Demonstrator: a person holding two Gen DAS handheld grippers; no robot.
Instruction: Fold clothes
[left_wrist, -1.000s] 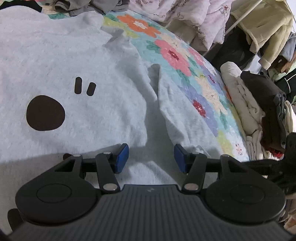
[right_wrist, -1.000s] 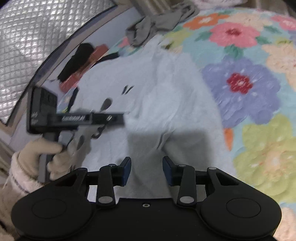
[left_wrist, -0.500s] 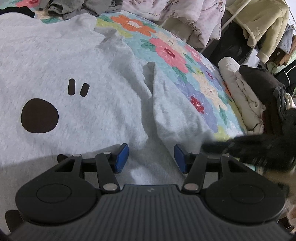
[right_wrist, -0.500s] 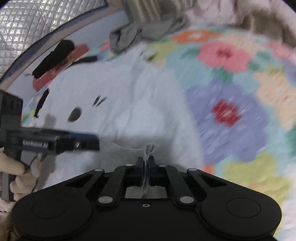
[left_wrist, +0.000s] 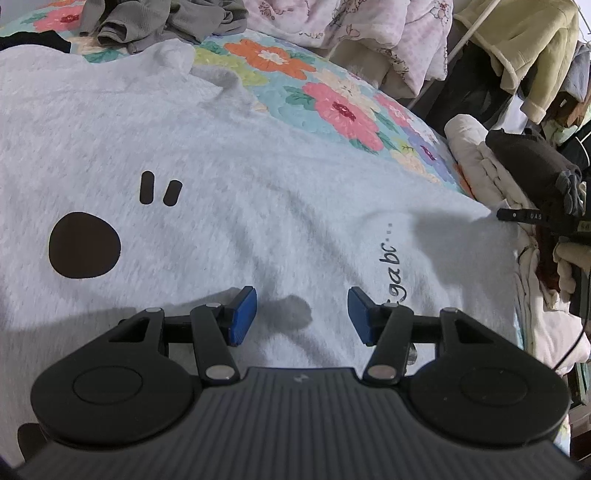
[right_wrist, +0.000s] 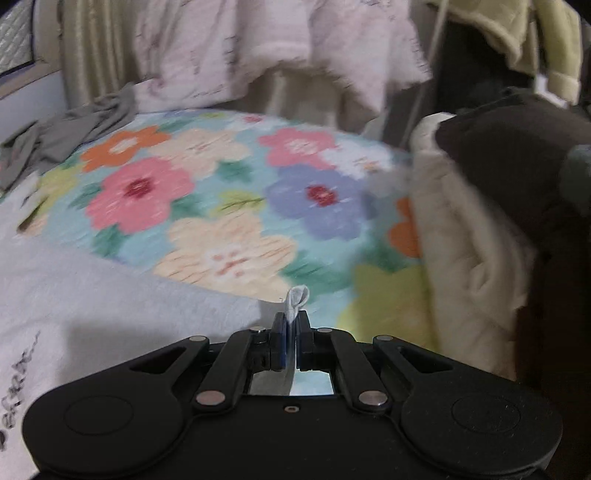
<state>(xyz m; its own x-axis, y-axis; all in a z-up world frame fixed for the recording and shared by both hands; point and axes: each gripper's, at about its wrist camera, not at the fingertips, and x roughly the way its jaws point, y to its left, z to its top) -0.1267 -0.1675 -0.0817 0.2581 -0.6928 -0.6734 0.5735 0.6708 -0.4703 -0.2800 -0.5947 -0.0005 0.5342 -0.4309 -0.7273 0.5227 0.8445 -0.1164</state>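
The right tongs (right_wrist: 291, 332) pinch the grey sweatshirt's (left_wrist: 258, 206) edge, body stretching leftward; the left tongs (left_wrist: 301, 317) hover open above its middle.

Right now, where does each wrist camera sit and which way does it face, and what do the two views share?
Left wrist: behind the open left gripper, angled down at the light grey sweatshirt; the right gripper shows at right.
Right wrist: behind the right gripper, shut on a sweatshirt edge, facing across the floral quilt toward a clothes pile.
Shared: sweatshirt, quilt, clothes pile.
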